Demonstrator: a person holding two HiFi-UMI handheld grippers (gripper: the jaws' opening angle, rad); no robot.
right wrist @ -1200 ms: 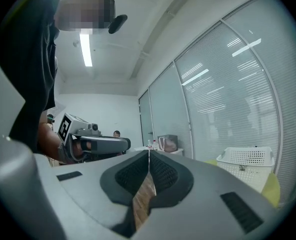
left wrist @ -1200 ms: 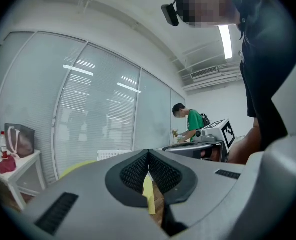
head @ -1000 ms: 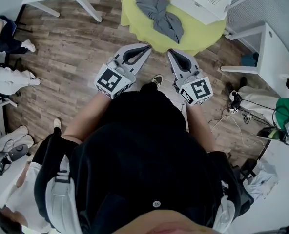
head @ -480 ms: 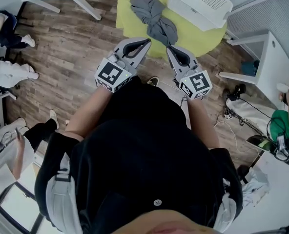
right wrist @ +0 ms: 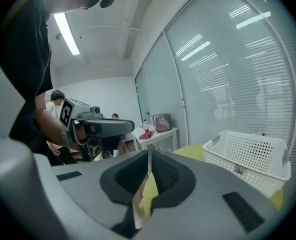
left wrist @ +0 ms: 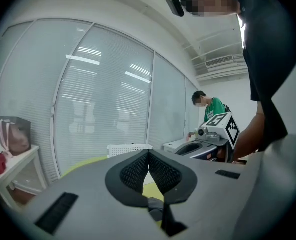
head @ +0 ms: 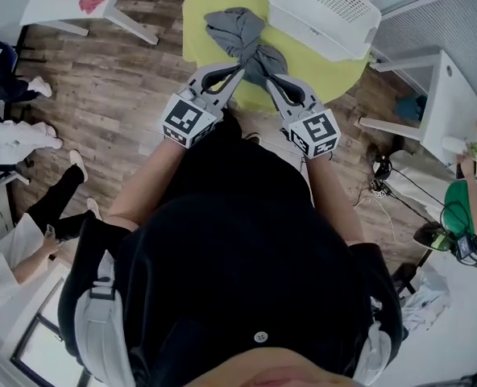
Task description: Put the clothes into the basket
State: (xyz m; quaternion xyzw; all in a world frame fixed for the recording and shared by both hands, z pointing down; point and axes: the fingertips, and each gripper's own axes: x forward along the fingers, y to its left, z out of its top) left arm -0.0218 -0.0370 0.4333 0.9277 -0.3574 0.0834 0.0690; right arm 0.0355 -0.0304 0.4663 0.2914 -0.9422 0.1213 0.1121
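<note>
The garment (head: 242, 43) is dark grey, the round counter (head: 197, 22) yellow-green, and the basket (head: 323, 10) white, its walls patterned with rows of small holes. The left tongs (head: 238, 71) and right tongs (head: 271, 81) are pale grey with black meshed pads, each carrying a cube of black-and-white square markers. The floor (head: 118, 95) is brown wood-grain planking, and the person's top (head: 238, 240) is black.

**Soft cloth, hard plastic, wood-grain boards**

At the upper centre of the head view, the grey garment (head: 242, 43) is soft, matt, crumpled cloth. The table (head: 335, 72) under it has a smooth, matt yellow-green top. The basket (head: 323, 10) at upper right is white plastic pierced with small holes. The floor (head: 118, 95) shows brown wood-grain planks. The left gripper (head: 240, 69) and right gripper (head: 269, 79) have smooth, matt grey plastic shells. Their pads (left wrist: 138, 171) are black and finely textured.
</note>
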